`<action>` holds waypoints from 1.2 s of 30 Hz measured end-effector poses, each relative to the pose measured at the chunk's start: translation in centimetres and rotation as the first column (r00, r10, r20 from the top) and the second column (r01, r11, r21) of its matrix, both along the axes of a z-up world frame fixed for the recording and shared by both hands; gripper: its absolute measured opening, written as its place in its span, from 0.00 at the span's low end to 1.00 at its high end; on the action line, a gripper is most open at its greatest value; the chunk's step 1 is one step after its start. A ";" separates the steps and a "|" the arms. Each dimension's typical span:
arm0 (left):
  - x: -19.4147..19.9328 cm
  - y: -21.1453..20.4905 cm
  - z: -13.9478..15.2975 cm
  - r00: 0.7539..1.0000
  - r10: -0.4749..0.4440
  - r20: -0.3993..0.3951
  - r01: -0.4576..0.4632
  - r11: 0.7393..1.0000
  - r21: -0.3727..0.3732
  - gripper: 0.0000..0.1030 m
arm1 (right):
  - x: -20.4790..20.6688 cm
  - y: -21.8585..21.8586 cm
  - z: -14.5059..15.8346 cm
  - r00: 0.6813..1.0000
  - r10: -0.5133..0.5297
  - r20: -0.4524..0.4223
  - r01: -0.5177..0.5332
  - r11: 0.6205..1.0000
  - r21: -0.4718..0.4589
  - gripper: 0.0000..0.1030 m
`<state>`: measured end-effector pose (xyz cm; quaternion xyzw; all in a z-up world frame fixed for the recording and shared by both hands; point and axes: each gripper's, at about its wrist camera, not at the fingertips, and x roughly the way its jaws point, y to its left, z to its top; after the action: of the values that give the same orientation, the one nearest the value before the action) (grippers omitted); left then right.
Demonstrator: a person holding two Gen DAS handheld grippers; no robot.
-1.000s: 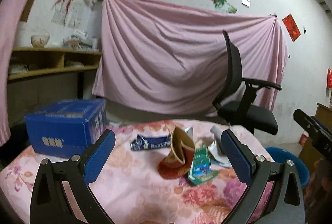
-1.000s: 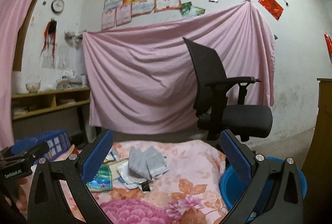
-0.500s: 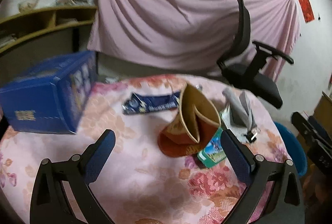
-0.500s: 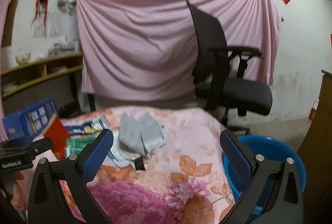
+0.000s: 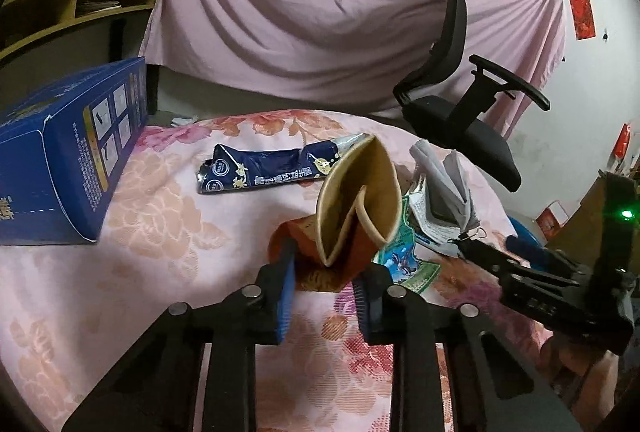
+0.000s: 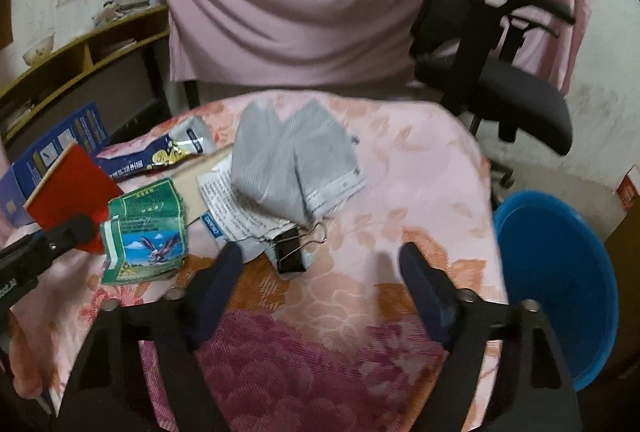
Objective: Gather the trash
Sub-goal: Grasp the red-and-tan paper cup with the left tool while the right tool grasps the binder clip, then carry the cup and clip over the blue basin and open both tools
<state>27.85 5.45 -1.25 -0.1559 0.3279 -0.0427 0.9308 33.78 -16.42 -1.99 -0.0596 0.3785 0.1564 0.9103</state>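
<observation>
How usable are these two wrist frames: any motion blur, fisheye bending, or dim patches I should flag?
Left wrist view: sharp; the crushed red cup and blue box read crisply, though fisheye bends the wooden shelf and the corners go black. Right wrist view: motion blur smears the right gripper and the near tablecloth, while the green packet stays legible. Lighting is dim and pinkish in both.

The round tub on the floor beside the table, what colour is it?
Bright blue plastic tub; right wrist view shows it best.
</observation>
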 end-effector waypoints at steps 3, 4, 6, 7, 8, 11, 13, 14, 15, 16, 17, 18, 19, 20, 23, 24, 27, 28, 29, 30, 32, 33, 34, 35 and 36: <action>-0.2 0.0 0.2 1.000 -0.001 0.008 0.001 1.000 -0.010 0.17 | 0.5 -0.4 -0.3 0.999 0.000 -0.041 0.002 0.999 0.047 0.61; -0.3 0.0 0.2 1.000 0.000 0.010 0.000 1.000 -0.014 0.17 | 0.7 -0.5 -0.5 0.998 0.002 -0.059 0.002 0.998 0.066 0.56; -0.4 0.2 0.2 1.000 0.004 0.012 -0.004 1.000 -0.025 0.17 | 0.9 -0.6 -0.8 0.996 0.006 -0.089 0.001 0.996 0.085 0.51; -0.4 0.3 0.2 1.000 0.006 0.013 -0.006 1.000 -0.030 0.17 | 0.9 -0.7 -0.9 0.996 0.009 -0.094 -0.001 0.996 0.088 0.48; -0.4 0.4 0.2 1.000 0.009 0.013 -0.009 0.999 -0.037 0.17 | 0.8 -0.6 -0.9 0.995 0.014 -0.095 -0.006 0.996 0.088 0.45; -0.6 0.5 0.2 1.000 0.014 0.014 -0.014 0.999 -0.046 0.17 | 0.9 -0.1 -0.9 0.994 0.038 -0.103 -0.030 0.996 0.078 0.31; -0.8 0.5 0.3 1.000 0.019 0.021 -0.018 0.999 -0.049 0.17 | 0.8 0.0 -0.9 0.993 0.051 -0.102 -0.043 0.996 0.081 0.23; -0.9 0.6 0.4 0.999 0.023 0.025 -0.022 0.998 -0.052 0.17 | 0.7 -0.1 -0.9 0.993 0.055 -0.102 -0.046 0.995 0.088 0.18; -1.0 0.6 0.5 0.999 0.027 0.029 -0.025 0.998 -0.057 0.17 | 0.7 -0.2 -0.9 0.993 0.057 -0.103 -0.047 0.994 0.098 0.15; -1.1 0.8 0.5 0.999 0.031 0.033 -0.029 0.998 -0.062 0.17 | 0.7 -0.4 -0.9 0.993 0.060 -0.105 -0.049 0.993 0.110 0.15; -1.2 0.8 0.5 0.999 0.035 0.036 -0.033 0.997 -0.065 0.17 | 0.7 -0.6 -0.8 0.992 0.062 -0.107 -0.048 0.991 0.126 0.14; -1.3 0.9 0.5 0.998 0.038 0.040 -0.035 0.997 -0.070 0.17 | 0.8 -0.7 -0.8 0.992 0.063 -0.108 -0.048 0.990 0.134 0.14; -1.4 1.1 0.5 0.998 0.041 0.045 -0.038 0.997 -0.074 0.17 | 0.7 -0.8 -0.7 0.992 0.063 -0.107 -0.048 0.989 0.141 0.14; -1.6 1.2 0.6 0.998 0.045 0.052 -0.041 0.996 -0.078 0.17 | 0.6 -0.8 -0.6 0.993 0.064 -0.103 -0.049 0.988 0.143 0.14; -2.1 1.3 0.9 0.995 0.053 0.079 -0.046 0.995 -0.085 0.17 | 0.0 -0.6 -0.4 0.993 0.077 -0.085 -0.065 0.989 0.135 0.14; -2.2 1.3 1.0 0.994 0.057 0.090 -0.049 0.995 -0.086 0.17 | -0.3 -0.4 -0.2 0.994 0.083 -0.076 -0.073 0.989 0.128 0.14; -2.8 1.2 1.5 0.989 0.066 0.133 -0.055 0.995 -0.082 0.17 | -1.7 0.1 0.3 0.995 0.098 -0.030 -0.095 0.990 0.102 0.14; -3.0 1.1 1.6 0.987 0.066 0.146 -0.054 0.995 -0.080 0.17 | -2.3 0.2 0.7 0.995 0.102 0.001 -0.102 0.990 0.095 0.14; -3.3 1.0 1.8 0.984 0.064 0.165 -0.052 0.996 -0.076 0.17 | -2.8 0.2 1.0 0.994 0.106 0.031 -0.108 0.990 0.092 0.14; -3.6 1.0 1.9 0.982 0.063 0.178 -0.052 0.996 -0.070 0.17 | -3.5 0.2 1.4 0.991 0.110 0.074 -0.117 0.989 0.092 0.14; -4.1 0.8 2.2 0.976 0.063 0.207 -0.053 0.997 -0.053 0.17 | -4.5 0.2 2.1 0.984 0.113 0.138 -0.126 0.988 0.093 0.14; -4.3 0.6 2.3 0.973 0.060 0.222 -0.051 0.998 -0.043 0.17 | -4.8 0.1 2.4 0.980 0.112 0.165 -0.129 0.987 0.094 0.14; -4.5 0.4 2.5 0.970 0.057 0.237 -0.051 0.998 -0.034 0.17 | -5.3 0.0 2.7 0.974 0.111 0.197 -0.132 0.986 0.097 0.14; -4.8 0.2 2.6 0.966 0.056 0.253 -0.051 0.998 -0.025 0.17 | -5.7 -0.1 3.0 0.968 0.110 0.227 -0.135 0.986 0.102 0.14; -5.0 0.0 2.8 0.962 0.055 0.269 -0.052 0.999 -0.016 0.17 | -6.1 -0.2 3.3 0.960 0.107 0.258 -0.139 0.984 0.107 0.14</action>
<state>22.84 5.49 1.54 -0.1615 0.1941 -0.0398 0.9668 27.64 -16.67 1.34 -0.0456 0.2454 0.2273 0.9413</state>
